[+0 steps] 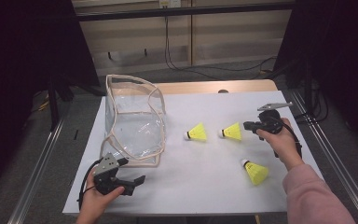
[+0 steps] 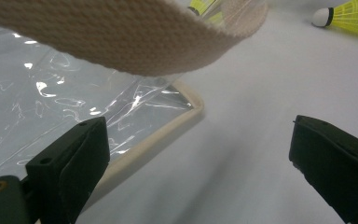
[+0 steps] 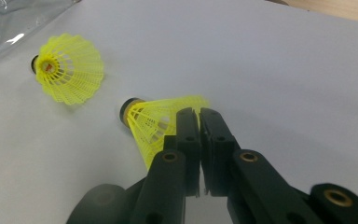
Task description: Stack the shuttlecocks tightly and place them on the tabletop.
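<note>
Beside the clear bag, left claw gapes; right claw pinches a shuttlecock's skirt.

Black tools, brass screws, grey three-cornered plates, trailing black cables; pink sleeve.

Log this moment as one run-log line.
right tongs: shut on middle shuttlecock skirt | left tongs: open beside clear bag | loose shuttlecocks: two

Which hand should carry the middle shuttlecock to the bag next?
Right. The right gripper is shut on the middle shuttlecock, pinching its yellow skirt. The left gripper is open beside the bag, far from all the shuttlecocks, better placed to steady the bag's rim.
</note>
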The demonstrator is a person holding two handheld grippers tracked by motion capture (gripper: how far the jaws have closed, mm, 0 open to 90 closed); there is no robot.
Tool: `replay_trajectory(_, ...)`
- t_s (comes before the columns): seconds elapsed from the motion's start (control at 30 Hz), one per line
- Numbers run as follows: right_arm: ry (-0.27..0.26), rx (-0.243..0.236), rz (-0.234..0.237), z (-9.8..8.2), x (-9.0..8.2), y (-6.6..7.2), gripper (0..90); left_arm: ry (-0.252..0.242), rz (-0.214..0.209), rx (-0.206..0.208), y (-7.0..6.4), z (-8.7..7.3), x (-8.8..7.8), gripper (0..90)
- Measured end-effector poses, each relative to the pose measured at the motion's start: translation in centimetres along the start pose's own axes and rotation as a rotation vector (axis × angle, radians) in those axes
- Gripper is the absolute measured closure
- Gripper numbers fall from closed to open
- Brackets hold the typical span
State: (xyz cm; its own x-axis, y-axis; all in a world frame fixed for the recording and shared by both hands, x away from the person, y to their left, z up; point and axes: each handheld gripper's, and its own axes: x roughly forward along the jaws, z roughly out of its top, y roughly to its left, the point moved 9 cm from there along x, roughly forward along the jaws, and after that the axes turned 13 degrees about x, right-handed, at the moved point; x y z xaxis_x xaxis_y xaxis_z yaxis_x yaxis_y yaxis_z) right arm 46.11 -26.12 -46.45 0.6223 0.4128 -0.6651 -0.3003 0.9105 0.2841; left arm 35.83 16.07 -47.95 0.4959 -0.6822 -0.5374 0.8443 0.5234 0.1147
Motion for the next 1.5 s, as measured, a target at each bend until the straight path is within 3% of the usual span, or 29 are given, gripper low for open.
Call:
replay_trajectory(0.6, 0.030, -0.021, 0.037, -0.3, 0.5, 1.6, 82.8, -0.004, -0.001, 0.000, 0.0, 0.0, 0.1, 5.0)
replay_trajectory(0.8, 0.032, -0.025, 0.056, -0.4, 0.7, 2.0, 71.9, 0.002, -0.003, 0.003, 0.0, 0.0, 0.1, 5.0)
replay_trajectory(1.13, 0.014, -0.026, 0.059, -0.1, 0.4, 2.5, 66.0, 0.004, -0.002, 0.009, 0.0, 0.0, 0.1, 5.0)
replay_trajectory(1.47, 0.058, -0.016, 0.082, -0.7, 0.8, 3.2, 47.6, -0.001, -0.002, 0.000, -0.1, 0.0, 0.1, 5.0)
replay_trajectory(1.5, 0.092, 0.001, 0.094, -1.1, 0.8, 3.4, 46.0, -0.003, -0.001, -0.001, -0.1, 0.0, 0.1, 5.0)
